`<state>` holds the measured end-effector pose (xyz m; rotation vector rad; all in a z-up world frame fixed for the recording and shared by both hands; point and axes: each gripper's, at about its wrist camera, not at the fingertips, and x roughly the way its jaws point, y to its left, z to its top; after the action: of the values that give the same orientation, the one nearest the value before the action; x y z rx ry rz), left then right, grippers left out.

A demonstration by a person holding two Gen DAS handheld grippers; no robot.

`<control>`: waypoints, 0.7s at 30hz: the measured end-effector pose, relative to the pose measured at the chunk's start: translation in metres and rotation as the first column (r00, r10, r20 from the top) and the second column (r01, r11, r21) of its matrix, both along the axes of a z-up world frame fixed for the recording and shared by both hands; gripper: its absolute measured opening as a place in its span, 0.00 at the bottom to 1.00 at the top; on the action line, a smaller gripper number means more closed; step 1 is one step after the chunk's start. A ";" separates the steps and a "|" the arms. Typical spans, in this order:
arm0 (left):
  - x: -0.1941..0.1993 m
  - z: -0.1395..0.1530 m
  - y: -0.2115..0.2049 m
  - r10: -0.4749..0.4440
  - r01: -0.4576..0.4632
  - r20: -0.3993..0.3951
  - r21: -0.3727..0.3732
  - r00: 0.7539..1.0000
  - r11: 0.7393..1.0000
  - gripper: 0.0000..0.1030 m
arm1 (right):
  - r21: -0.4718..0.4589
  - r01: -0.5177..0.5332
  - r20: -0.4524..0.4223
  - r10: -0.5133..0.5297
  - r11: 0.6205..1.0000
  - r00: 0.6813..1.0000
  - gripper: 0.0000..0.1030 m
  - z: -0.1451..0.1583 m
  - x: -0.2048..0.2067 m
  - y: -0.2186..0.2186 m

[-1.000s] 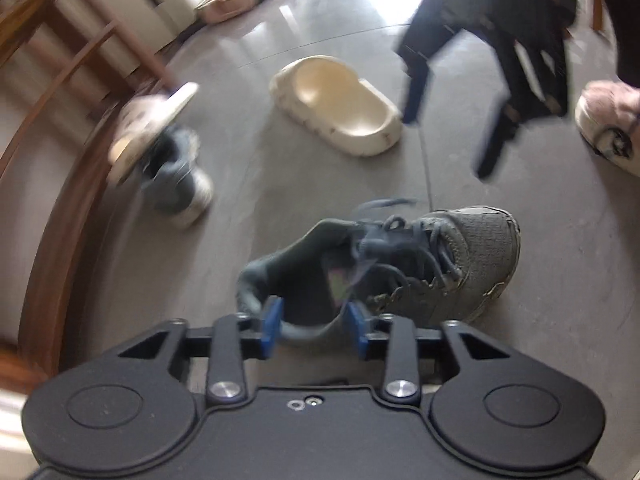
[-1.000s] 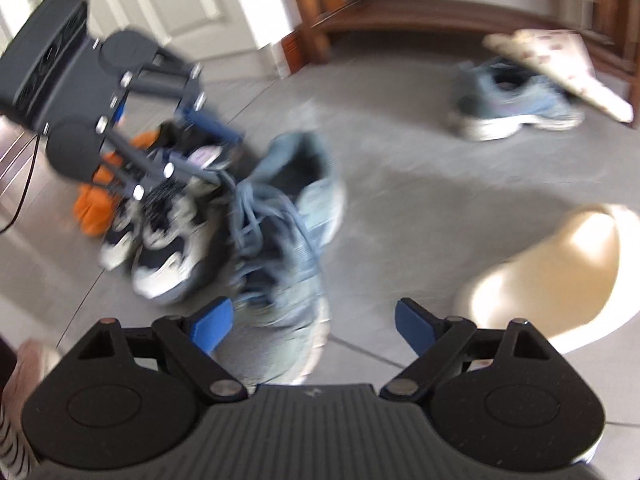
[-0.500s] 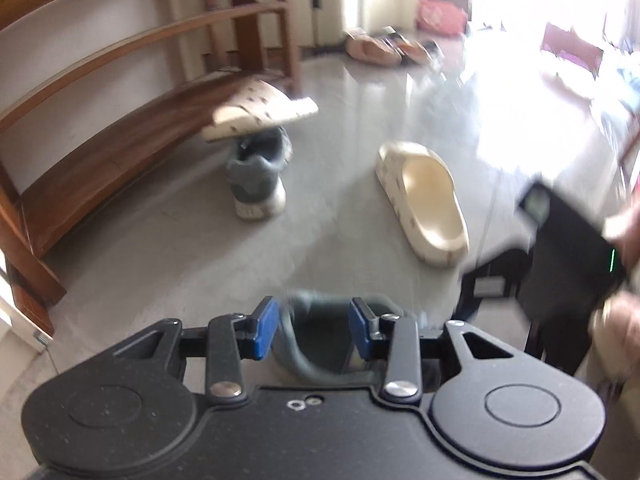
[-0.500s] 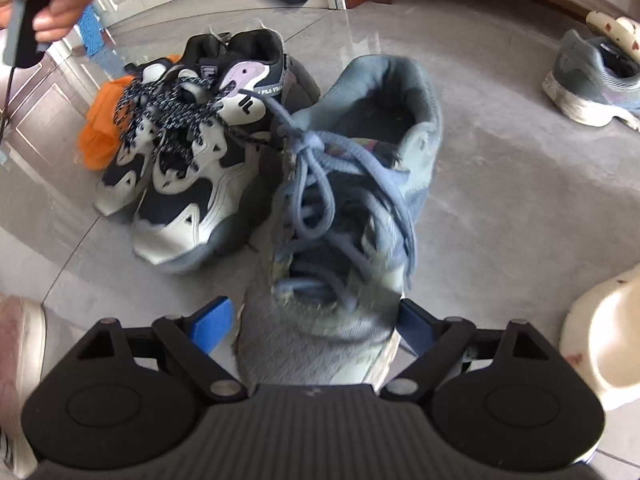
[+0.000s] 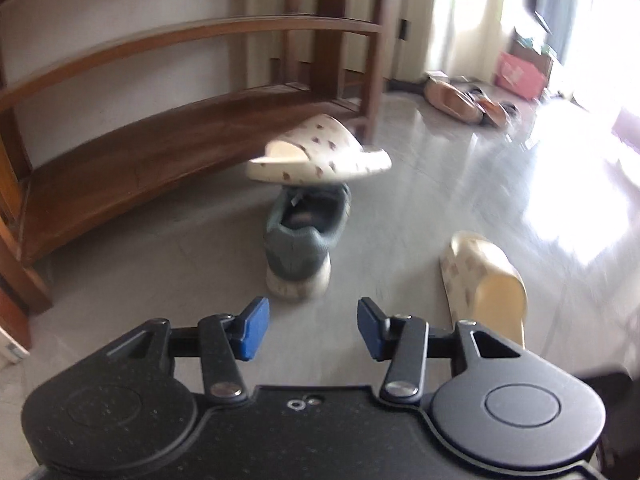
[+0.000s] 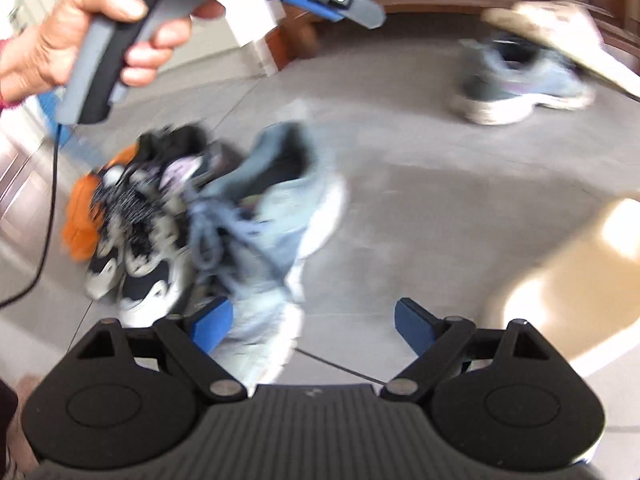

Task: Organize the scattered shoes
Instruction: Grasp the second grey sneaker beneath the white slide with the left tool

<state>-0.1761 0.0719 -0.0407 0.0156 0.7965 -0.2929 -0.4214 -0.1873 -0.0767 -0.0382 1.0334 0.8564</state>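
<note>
While left claw (image 5: 312,326) opens empty, right claw (image 6: 312,328) gapes, angled down beside blue sneaker (image 6: 268,216).

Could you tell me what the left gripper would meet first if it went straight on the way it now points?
Probably the heel of the grey-green mesh sneaker, which stands ahead of the left gripper. Its blue-padded jaws are opening with nothing between them; depth is uncertain.

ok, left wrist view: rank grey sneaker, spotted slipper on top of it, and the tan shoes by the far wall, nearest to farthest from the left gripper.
From the left gripper, jaws opening, nothing between them:
1. Grey sneaker, straight ahead on the floor.
2. Spotted slipper, resting on the sneaker's far end, beside the wooden rack.
3. Tan shoes, far right, near the wall.
</note>
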 end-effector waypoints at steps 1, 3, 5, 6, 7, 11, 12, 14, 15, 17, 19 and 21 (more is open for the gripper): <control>0.014 -0.004 -0.002 0.019 -0.019 -0.007 -0.017 1.000 1.000 0.46 | 0.006 0.022 -0.003 -0.022 1.000 1.000 0.88 0.000 0.002 -0.005; 0.037 -0.011 -0.006 0.056 -0.057 -0.013 -0.021 0.998 0.998 0.46 | 0.016 0.075 -0.018 -0.075 0.997 0.997 0.88 -0.003 0.008 -0.018; 0.056 -0.019 -0.010 0.079 -0.080 -0.019 -0.032 0.997 0.996 0.47 | 0.024 0.110 -0.030 -0.109 0.994 0.994 0.88 -0.001 0.015 -0.030; 0.065 -0.022 -0.011 0.089 -0.090 -0.026 -0.029 0.996 0.996 0.46 | 0.033 0.134 -0.043 -0.133 0.990 0.990 0.88 -0.003 0.018 -0.037; 0.073 -0.026 -0.012 0.100 -0.101 -0.030 -0.026 0.995 0.995 0.47 | 0.038 0.143 -0.051 -0.141 0.989 0.989 0.88 -0.004 0.019 -0.039; 0.101 -0.043 -0.015 0.132 -0.134 -0.057 -0.029 0.990 0.991 0.47 | 0.057 0.174 -0.072 -0.170 0.983 0.983 0.88 -0.008 0.022 -0.042; 0.107 -0.047 -0.015 0.143 -0.145 -0.063 -0.027 0.988 0.989 0.47 | 0.061 0.177 -0.071 -0.172 0.982 0.982 0.88 -0.008 0.023 -0.042; 0.119 -0.055 -0.015 0.165 -0.167 -0.074 -0.017 0.983 0.986 0.47 | 0.062 0.177 -0.057 -0.173 0.982 0.983 0.88 -0.006 0.023 -0.045; 0.125 -0.059 -0.015 0.167 -0.169 -0.085 -0.012 0.982 0.986 0.47 | 0.063 0.176 -0.050 -0.173 0.982 0.984 0.88 -0.005 0.024 -0.047; 0.132 -0.064 -0.016 0.177 -0.177 -0.087 0.006 0.980 0.984 0.47 | 0.067 0.183 -0.047 -0.180 0.981 0.983 0.88 -0.003 0.025 -0.050; 0.140 -0.070 -0.016 0.184 -0.183 -0.093 0.019 0.979 0.983 0.46 | 0.071 0.193 -0.045 -0.190 0.979 0.981 0.88 -0.002 0.027 -0.053; 0.147 -0.075 -0.018 0.188 -0.186 -0.105 0.031 0.977 0.982 0.43 | 0.072 0.208 -0.040 -0.206 0.975 0.978 0.88 -0.001 0.030 -0.057</control>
<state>-0.0289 0.0543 -0.1161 -0.0559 0.9014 -0.1076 -0.3918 -0.2444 -0.0774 0.1459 1.0142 0.7072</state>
